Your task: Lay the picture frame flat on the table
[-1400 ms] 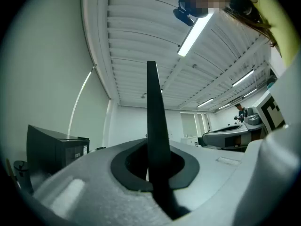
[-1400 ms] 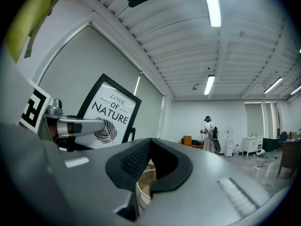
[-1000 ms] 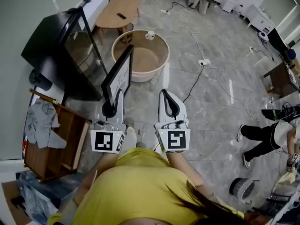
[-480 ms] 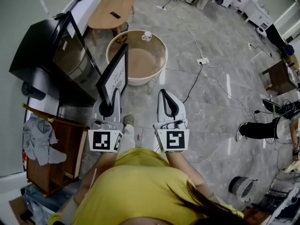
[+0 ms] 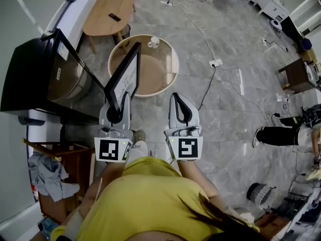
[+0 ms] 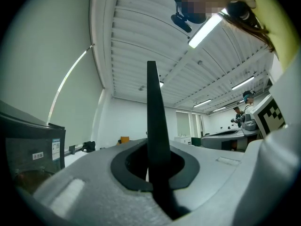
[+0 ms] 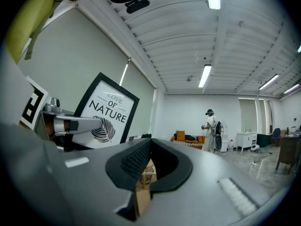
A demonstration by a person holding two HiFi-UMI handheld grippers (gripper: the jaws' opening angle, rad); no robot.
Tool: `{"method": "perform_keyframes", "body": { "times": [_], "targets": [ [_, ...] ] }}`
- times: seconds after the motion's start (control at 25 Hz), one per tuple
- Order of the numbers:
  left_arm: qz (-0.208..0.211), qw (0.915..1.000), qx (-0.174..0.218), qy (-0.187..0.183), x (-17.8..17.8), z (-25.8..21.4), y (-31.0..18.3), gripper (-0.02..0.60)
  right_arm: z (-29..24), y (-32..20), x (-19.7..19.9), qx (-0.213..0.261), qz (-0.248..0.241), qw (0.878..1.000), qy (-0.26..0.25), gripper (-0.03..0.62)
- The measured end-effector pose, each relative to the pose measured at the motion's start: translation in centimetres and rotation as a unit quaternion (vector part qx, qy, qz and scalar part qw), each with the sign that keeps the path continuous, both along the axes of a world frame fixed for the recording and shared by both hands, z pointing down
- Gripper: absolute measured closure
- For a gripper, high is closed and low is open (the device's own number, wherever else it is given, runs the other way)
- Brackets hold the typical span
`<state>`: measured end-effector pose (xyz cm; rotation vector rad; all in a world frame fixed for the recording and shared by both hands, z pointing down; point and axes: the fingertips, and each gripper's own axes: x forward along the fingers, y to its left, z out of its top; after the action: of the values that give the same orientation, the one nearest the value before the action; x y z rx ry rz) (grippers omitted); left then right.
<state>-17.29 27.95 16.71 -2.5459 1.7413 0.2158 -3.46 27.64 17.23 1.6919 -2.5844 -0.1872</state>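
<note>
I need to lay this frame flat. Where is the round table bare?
The round table is bare across its middle and right side; only a white cup stands at its far rim. The picture frame, gripped in the left gripper, hides the table's near-left part.

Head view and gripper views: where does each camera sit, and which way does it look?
Head view: on the person's head, looking steeply down at the round table; yellow shirt, left tongs, right tongs show.
Left gripper view: on the left tongs, looking along them, shut on the picture frame's edge.
Right gripper view: on the right tongs, shut, empty, facing the room.
Shared: head and right gripper views show the frame's front.
</note>
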Motion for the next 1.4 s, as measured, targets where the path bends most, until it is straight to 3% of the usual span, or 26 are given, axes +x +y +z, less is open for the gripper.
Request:
{"method": "perform_keyframes", "body": {
  "times": [0.24, 0.84, 1.4],
  "targets": [
    [0.023, 0.9997, -0.004, 0.003, -0.5, 0.9, -5.1, 0.574, 1.1, -4.3, -1.0, -0.004, 0.016, 1.000, 0.010, 0.594],
    [0.015, 0.9997, -0.019, 0.010, -1.9, 2.2, -10.5, 0.574, 1.9, -9.6, -1.3, -0.014, 0.027, 1.000, 0.007, 0.594],
    [0.006, 0.9994, -0.020, 0.029, 0.7, 2.2, -24.9, 0.574, 2.5, -25.9, 0.2, -0.023, -0.027, 0.999, 0.012, 0.594]
  ]
}}
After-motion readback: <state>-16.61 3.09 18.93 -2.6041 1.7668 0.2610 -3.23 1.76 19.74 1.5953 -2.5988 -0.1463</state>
